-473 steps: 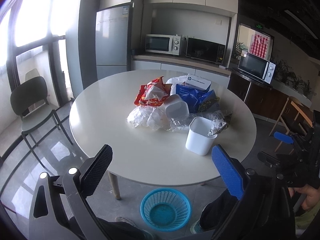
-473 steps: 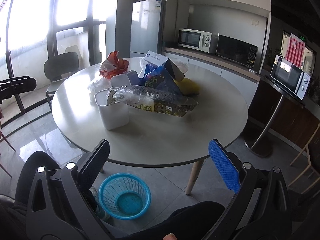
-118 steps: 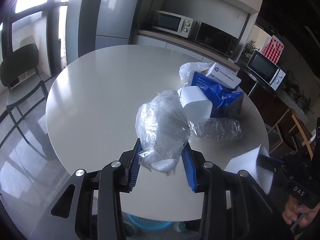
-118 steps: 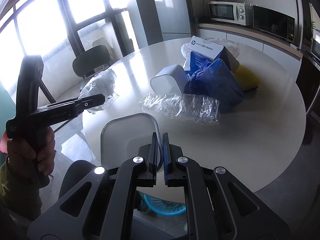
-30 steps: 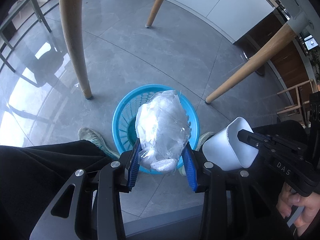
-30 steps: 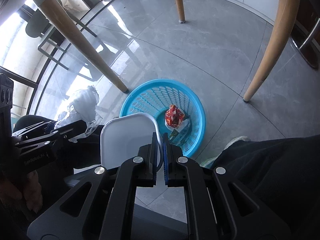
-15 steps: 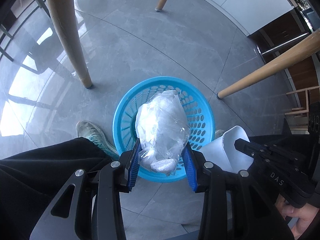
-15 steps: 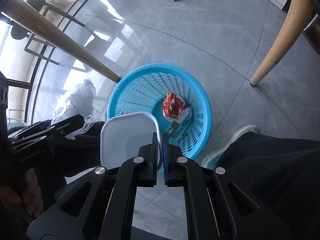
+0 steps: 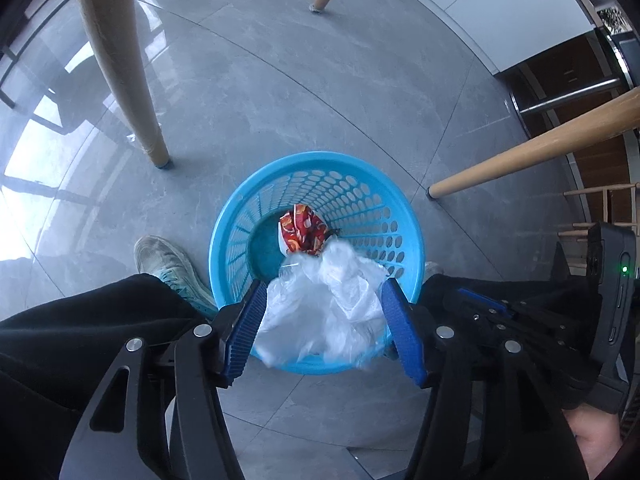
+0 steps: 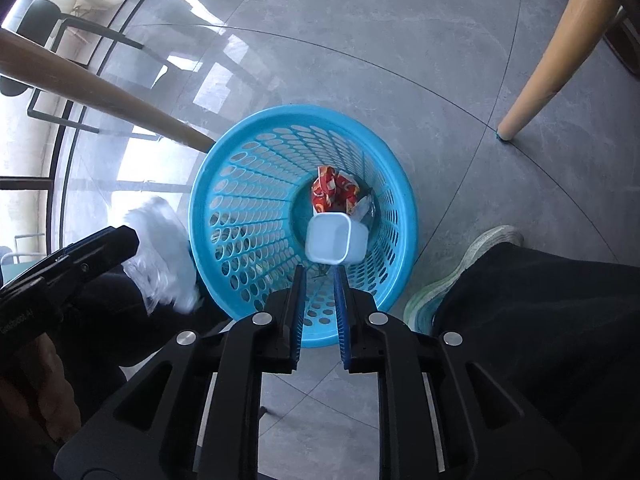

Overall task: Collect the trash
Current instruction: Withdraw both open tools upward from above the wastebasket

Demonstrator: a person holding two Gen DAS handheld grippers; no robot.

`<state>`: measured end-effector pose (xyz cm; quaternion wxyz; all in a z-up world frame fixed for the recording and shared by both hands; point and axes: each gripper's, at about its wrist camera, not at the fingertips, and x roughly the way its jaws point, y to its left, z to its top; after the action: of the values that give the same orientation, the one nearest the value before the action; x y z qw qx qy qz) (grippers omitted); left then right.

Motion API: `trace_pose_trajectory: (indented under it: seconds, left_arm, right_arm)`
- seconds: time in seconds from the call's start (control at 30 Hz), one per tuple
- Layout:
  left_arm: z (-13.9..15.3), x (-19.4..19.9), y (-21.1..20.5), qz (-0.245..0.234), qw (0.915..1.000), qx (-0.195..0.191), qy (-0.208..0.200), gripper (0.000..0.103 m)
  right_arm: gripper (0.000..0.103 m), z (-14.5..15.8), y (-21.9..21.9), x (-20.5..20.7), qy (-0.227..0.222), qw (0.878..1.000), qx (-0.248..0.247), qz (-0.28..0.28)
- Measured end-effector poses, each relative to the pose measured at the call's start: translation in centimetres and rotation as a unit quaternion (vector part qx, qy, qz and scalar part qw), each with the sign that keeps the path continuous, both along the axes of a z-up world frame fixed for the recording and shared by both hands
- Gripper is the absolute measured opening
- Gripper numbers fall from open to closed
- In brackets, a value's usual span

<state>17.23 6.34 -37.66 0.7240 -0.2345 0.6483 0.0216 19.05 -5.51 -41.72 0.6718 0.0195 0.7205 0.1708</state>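
Observation:
A blue plastic basket (image 9: 224,236) stands on the grey floor under the table, also in the right wrist view (image 10: 224,184). A red snack wrapper (image 9: 302,230) lies at its bottom. My left gripper (image 9: 322,308) is open above the basket's near rim, and a clear plastic bag (image 9: 324,304) hangs loose between its fingers, blurred. The bag also shows in the right wrist view (image 10: 160,256). My right gripper (image 10: 319,276) is open with a narrow gap, and a white plastic cup (image 10: 334,240) sits free inside the basket just beyond its tips.
Wooden table legs (image 9: 120,60) (image 9: 532,152) (image 10: 560,40) rise around the basket. The person's black-trousered legs and sneakers (image 9: 168,264) (image 10: 468,264) flank it closely. A dark chair (image 10: 52,28) stands by the window.
Both grippers have opened over the basket. The left one has let go of the clear bag, which is dropping. The right one has let go of the white cup, now in the basket.

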Motion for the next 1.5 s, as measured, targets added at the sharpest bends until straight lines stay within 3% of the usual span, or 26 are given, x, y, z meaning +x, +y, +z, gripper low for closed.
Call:
trace_pose_trajectory:
  seconds: [0.43, 0.7, 0.93, 1.07, 1.23, 1.5]
  left_arm:
    - [0.9, -0.3, 0.4, 0.015, 0.9997, 0.011, -0.014, 0.06]
    - [1.9, -0.8, 0.0, 0.004, 0.9988, 0.045, -0.02, 0.06]
    - [3.4, -1.8, -0.2, -0.001, 0.9977, 0.062, -0.027, 0.069]
    - [3.8, -2.8, -0.4, 0.001, 0.9979, 0.063, -0.01, 0.072]
    - [6.2, -4.5, -0.7, 0.003, 0.9969, 0.068, -0.039, 0.077]
    - [8.5, -6.0, -1.5, -0.008, 0.994, 0.087, -0.066, 0.083]
  right_arm:
    - [0.032, 2.1, 0.2, -0.6, -0.031, 0.999, 0.0, 0.016]
    - [0.033, 3.9, -0.1, -1.1, -0.049, 0.999, -0.002, 0.023]
    - [0.04, 6.5, 0.5, -2.3, -0.082, 0.995, -0.012, 0.052]
    - [0.046, 8.5, 0.2, -3.2, -0.091, 0.994, -0.001, 0.061]
    - [0.054, 11.7, -0.4, -5.0, -0.117, 0.99, 0.012, 0.075]
    - [0.065, 14.1, -1.8, -6.6, -0.146, 0.986, 0.002, 0.084]
